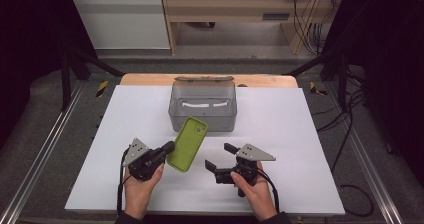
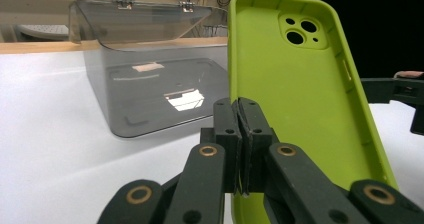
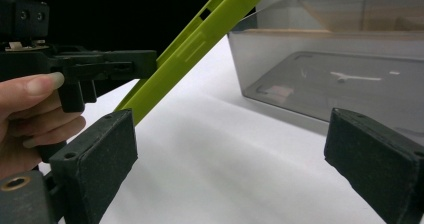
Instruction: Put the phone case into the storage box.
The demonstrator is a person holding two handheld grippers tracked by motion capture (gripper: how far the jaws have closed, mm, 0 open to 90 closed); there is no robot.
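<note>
The left gripper (image 1: 169, 148) has its jaws pinched tight on the long edge of a green phone case (image 1: 188, 143), holding it tilted above the near middle of the white table (image 1: 280, 124). The right gripper (image 1: 220, 156) waits beside it, jaws wide and empty. So the pick-up looks done — the drop, I'd guess, is left. The grey clear box (image 1: 202, 105) stands just behind, toward the far edge, lid swung back — nothing blocks the way in.
</note>
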